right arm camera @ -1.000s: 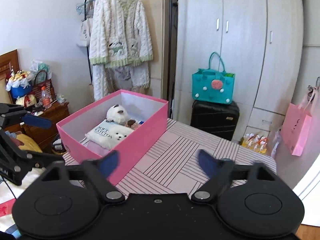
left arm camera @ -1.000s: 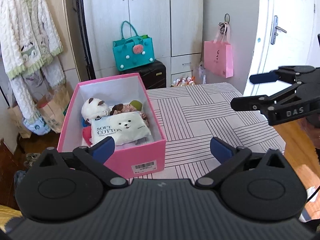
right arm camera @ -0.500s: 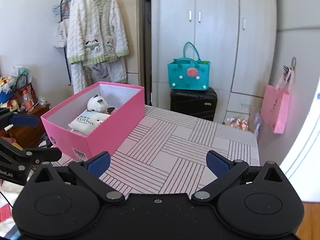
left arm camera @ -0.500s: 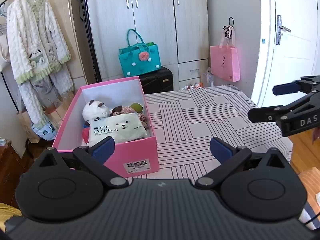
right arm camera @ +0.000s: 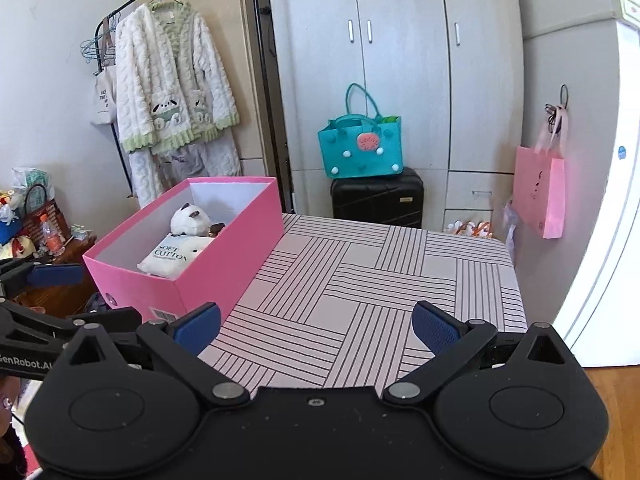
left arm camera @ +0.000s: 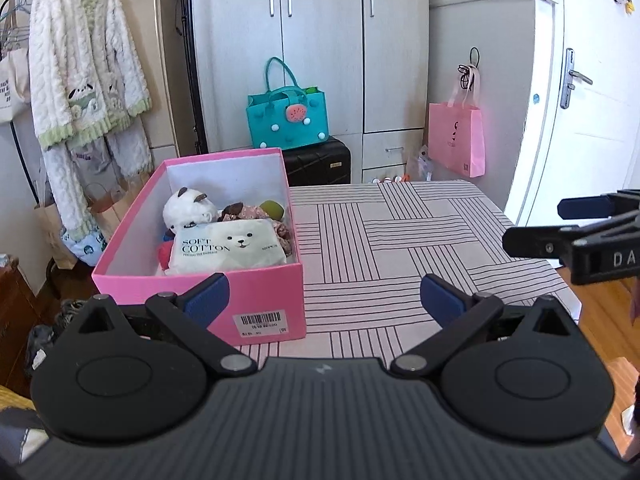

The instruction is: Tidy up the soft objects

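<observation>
- Pink box (left arm camera: 256,312): plush toy (left arm camera: 186,210), cotton pack (left arm camera: 228,245) stowed.
- Table (left arm camera: 400,240): nothing loose seen; sorting apparently done.
- Left gripper (left arm camera: 324,296), right gripper (right arm camera: 316,324): spread, nothing held.

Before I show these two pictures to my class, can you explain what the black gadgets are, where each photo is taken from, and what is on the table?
Each photo comes from a camera on a hand-held tool with two blue-tipped fingers. One looks along the left gripper, the other along the right gripper. Each tool also shows at the edge of the other's picture. Both are open and hold nothing. On the striped table stands a pink box. Inside it lie a white plush toy, a cotton pack printed with a bear face, and other soft things underneath.
</observation>
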`<state>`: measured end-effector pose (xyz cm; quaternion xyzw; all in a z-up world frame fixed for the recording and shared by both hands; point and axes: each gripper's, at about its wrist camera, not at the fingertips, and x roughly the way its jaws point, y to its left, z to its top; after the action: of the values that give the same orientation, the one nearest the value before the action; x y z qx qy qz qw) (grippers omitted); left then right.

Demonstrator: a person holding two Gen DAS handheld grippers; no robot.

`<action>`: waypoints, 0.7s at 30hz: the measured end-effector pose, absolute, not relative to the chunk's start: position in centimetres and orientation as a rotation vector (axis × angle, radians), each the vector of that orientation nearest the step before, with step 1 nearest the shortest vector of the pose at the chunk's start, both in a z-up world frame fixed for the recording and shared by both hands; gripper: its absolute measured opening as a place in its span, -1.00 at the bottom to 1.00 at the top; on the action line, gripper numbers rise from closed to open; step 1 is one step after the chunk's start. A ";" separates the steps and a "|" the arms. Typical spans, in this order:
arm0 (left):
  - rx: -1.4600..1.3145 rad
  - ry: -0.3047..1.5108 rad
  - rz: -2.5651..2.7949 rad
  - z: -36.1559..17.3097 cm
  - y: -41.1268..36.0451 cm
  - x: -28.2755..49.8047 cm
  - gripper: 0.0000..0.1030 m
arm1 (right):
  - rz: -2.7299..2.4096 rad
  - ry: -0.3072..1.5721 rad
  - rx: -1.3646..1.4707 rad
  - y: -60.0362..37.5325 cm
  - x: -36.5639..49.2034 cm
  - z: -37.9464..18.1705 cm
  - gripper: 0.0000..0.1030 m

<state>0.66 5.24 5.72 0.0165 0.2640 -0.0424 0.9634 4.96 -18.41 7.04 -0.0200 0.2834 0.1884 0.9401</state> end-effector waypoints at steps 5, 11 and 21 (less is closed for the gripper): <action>0.029 0.526 -0.064 5.4 5.2 0.6 1.00 | 0.381 0.547 -0.036 -18.2 4.1 6.9 1.00; 0.044 0.502 -0.009 5.4 4.8 0.3 1.00 | 0.332 0.524 -0.046 -18.0 3.2 6.6 1.00; 0.048 0.515 0.009 4.7 4.3 0.2 1.00 | 0.246 0.503 -0.110 -17.5 2.8 6.1 1.00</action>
<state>0.25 4.25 4.74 0.0235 0.2544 0.0044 0.9668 2.78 -17.51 6.14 -0.0540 0.2479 0.1215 0.9596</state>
